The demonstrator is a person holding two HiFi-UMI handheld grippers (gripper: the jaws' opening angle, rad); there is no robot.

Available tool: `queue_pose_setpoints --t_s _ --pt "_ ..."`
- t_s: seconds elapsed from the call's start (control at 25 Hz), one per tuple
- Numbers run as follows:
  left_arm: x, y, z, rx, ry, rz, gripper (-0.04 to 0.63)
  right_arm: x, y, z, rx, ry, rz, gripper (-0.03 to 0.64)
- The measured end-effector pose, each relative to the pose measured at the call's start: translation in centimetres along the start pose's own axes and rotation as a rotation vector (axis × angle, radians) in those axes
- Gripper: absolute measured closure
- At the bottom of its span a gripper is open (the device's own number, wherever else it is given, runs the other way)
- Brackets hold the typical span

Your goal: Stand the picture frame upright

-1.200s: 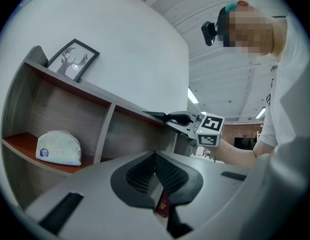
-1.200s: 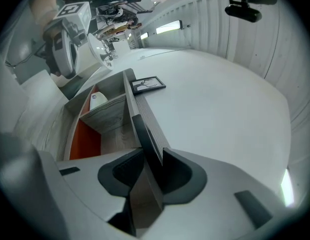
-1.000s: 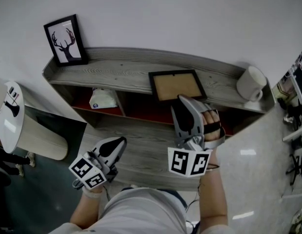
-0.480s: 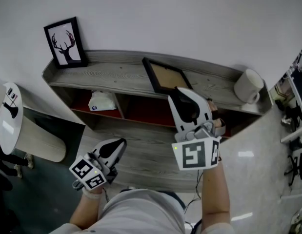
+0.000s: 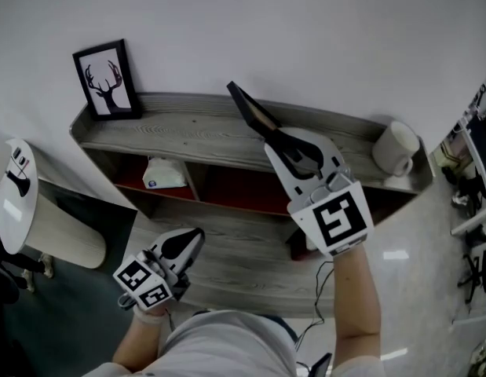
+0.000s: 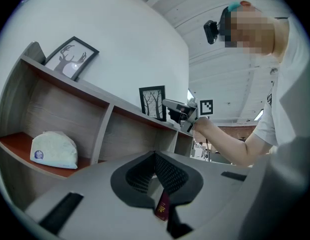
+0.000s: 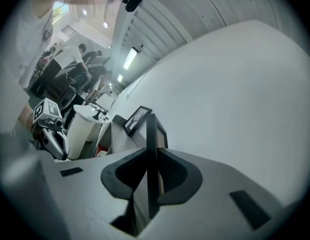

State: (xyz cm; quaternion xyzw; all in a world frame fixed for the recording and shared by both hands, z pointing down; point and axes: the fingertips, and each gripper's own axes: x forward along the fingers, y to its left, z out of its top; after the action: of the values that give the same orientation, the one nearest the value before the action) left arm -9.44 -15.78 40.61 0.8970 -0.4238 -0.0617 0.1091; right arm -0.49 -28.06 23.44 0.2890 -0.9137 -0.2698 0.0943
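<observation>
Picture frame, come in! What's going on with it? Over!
Right gripper jaws just been closing, now clamped on picture frame. Frame tilted, not yet standing. Left gripper shut, down low. Mug off to the side, clear.

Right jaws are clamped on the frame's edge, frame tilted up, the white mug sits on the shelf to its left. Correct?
No: the head view shows the white mug right of the frame, at the right end of the shelf. Rest holds.
</observation>
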Motion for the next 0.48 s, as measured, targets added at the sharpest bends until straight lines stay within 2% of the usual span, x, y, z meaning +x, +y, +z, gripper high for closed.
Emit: queue_pose_setpoints --t_s 0.24,0.48 --pt "0.3 -0.2 0.3 -0.002 -0.004 -0.006 0.58 0.1 -1.7 0.2 0.165 -0.039 0.063 0.545" --pt "0.4 -0.4 0.4 0.002 -0.004 -0.011 0.58 0.3 -4.2 -0.4 0.389 -0.081 0.117 0.546"
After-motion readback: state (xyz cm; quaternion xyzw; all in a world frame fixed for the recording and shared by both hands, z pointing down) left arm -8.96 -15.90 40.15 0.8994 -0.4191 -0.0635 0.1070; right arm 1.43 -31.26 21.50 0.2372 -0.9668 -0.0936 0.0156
